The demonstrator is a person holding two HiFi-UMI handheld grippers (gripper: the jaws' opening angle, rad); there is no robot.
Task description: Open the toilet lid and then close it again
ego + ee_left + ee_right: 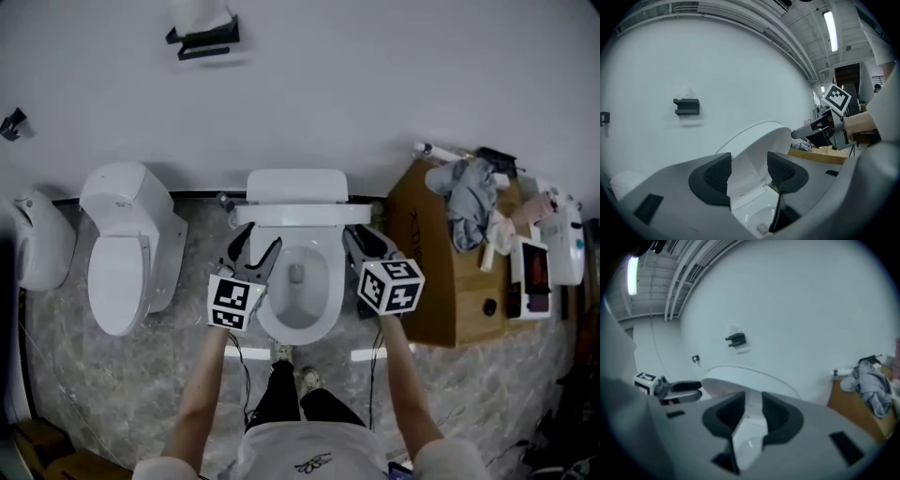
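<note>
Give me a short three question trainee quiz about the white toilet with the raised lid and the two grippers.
1. True or false: the left gripper is clamped on the white plastic toilet lid.
2. What is between the right gripper's jaws? A) the lid's edge B) a toilet brush C) nothing
3. Fill in: in the head view, right of the open white toilet bowl stands a brown cardboard ____.
Key: 1 false; 2 A; 3 box.

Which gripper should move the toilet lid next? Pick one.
Right. The right gripper is clamped on the raised toilet lid's edge, so it can likely carry it on. The left gripper has its jaws apart, gripping nothing.
</note>
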